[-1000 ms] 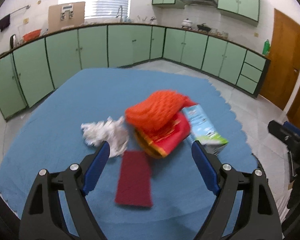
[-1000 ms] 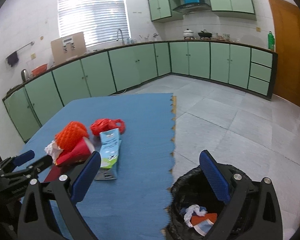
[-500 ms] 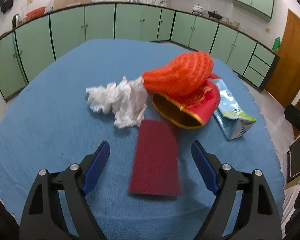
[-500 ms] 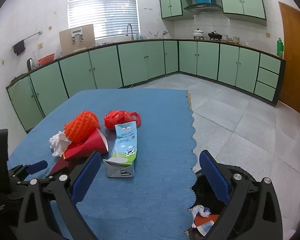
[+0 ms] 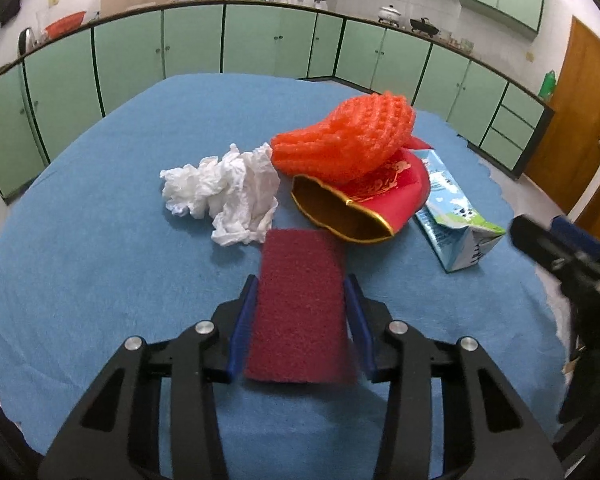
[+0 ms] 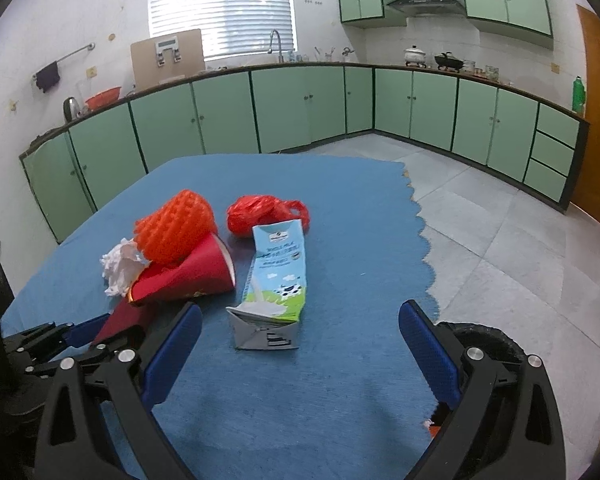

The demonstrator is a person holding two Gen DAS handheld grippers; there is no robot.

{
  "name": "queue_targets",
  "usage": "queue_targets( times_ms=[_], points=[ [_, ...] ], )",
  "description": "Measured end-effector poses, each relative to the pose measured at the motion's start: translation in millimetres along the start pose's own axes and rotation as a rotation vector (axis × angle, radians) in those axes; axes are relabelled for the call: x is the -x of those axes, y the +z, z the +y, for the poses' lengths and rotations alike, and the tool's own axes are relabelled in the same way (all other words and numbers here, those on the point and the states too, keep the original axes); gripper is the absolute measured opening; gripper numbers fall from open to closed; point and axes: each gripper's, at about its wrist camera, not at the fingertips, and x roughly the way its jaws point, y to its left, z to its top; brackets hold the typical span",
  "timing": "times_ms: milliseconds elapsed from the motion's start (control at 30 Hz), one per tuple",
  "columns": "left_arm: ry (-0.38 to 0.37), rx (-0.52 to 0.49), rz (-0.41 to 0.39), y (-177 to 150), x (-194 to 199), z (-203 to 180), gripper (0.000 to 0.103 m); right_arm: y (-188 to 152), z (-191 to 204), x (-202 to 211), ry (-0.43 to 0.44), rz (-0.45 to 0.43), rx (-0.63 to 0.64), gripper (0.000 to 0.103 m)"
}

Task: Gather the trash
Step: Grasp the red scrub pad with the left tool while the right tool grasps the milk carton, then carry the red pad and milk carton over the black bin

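My left gripper [image 5: 300, 320] is shut on a dark red scouring pad [image 5: 300, 300] lying on the blue table mat [image 5: 100, 240]; the pad also shows in the right wrist view [image 6: 120, 320]. Beyond it lie crumpled white tissue [image 5: 228, 192], an orange foam net [image 5: 348, 140] on a red paper cup [image 5: 364, 204], and a milk carton [image 5: 452, 220]. My right gripper [image 6: 300, 344] is open and empty, just short of the milk carton [image 6: 276, 280]. A red plastic bag [image 6: 260, 214] lies behind the carton.
A black-lined trash bin [image 6: 488, 344] stands on the floor at the mat's right edge, under my right gripper. Green kitchen cabinets [image 6: 300, 108] run along the far walls. The right gripper shows at the right of the left wrist view [image 5: 560, 248].
My left gripper moved forward and down and closed on the dark red pad. My right gripper swung left from above the bin to over the mat, facing the carton.
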Motion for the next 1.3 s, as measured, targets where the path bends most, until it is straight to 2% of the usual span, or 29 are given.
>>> queue_targets(
  times_ms=[167, 467, 700, 767, 833, 1100, 1300],
  points=[
    [-0.013, -0.006, -0.038, 4.9, 17.0, -3.2, 0.041, 1.4, 6.4, -15.8, -0.002, 0.034, 0.014, 0.096],
    [0.011, 0.006, -0.084, 17.7, 28.1, 0.2, 0.041, 5.9, 11.1, -41.1, -0.02, 0.096, 0.007, 0.092],
    [0.01, 0.011, -0.09, 19.7, 32.7, 3.4, 0.041, 8.8, 12.0, -59.5, 0.01, 0.155, -0.005, 0.073],
    [0.012, 0.009, -0.092, 21.6, 32.4, 1.1, 0.041, 9.0, 12.3, -63.3, 0.023, 0.173, -0.002, 0.059],
    [0.011, 0.01, -0.093, 22.4, 32.3, -0.5, 0.041, 9.0, 13.5, -64.0, 0.038, 0.184, 0.005, 0.05],
    [0.005, -0.007, -0.105, 19.5, 38.2, -7.0, 0.041, 10.6, 14.9, -42.7, 0.028, 0.127, 0.041, 0.049],
    [-0.01, -0.021, -0.111, 19.7, 39.3, -16.2, 0.041, 15.1, 0.0, -18.7, 0.033, 0.098, 0.012, 0.049]
  ],
)
